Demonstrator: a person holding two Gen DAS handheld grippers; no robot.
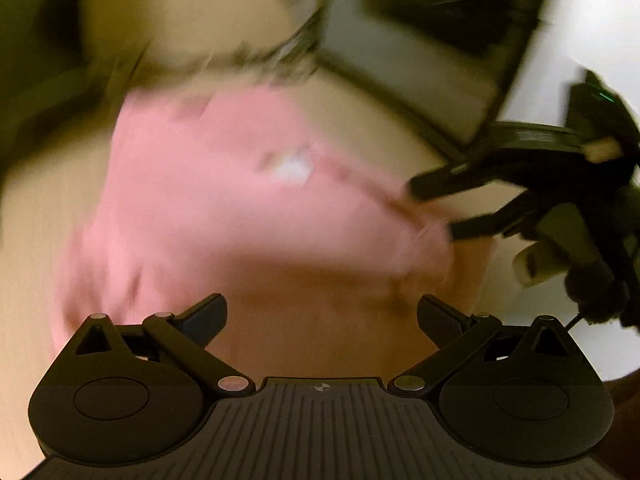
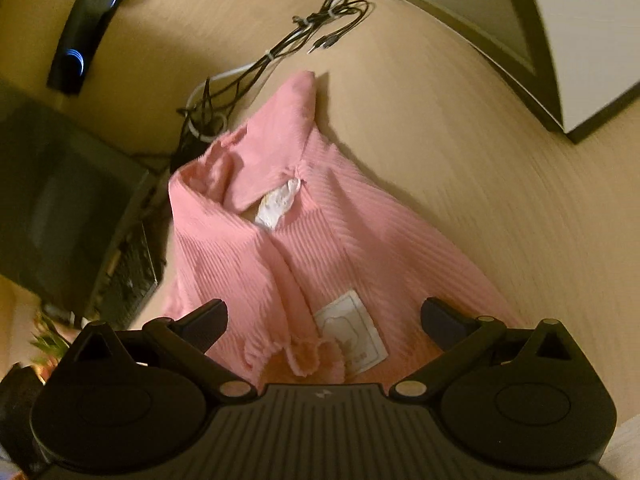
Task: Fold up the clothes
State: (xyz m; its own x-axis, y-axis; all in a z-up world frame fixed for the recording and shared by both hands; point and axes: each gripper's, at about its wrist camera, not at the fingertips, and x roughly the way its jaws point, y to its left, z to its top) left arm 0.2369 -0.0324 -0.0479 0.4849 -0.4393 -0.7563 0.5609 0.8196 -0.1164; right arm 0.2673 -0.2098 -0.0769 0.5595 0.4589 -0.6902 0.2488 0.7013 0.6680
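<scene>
The pink ribbed garment (image 2: 304, 240) lay spread on a pale wood-grain tabletop (image 2: 460, 128), its white neck label (image 2: 276, 206) and a second white patch (image 2: 352, 332) showing. Both tongs stood spread wide above it: the left gripper (image 1: 322, 318) and the right gripper (image 2: 324, 320) pinched nothing. Black cables (image 2: 280, 52) tangled just beyond the collar. A dark speaker bar with blue lights (image 2: 88, 20) sat far left, and a dark-framed panel (image 2: 500, 28) stood at the right. The left view was heavily blurred.

Both views are taken from above, looking steeply down and close over the pink garment (image 2: 280, 232) on the wooden table (image 2: 460, 160); the left view is blurred.
</scene>
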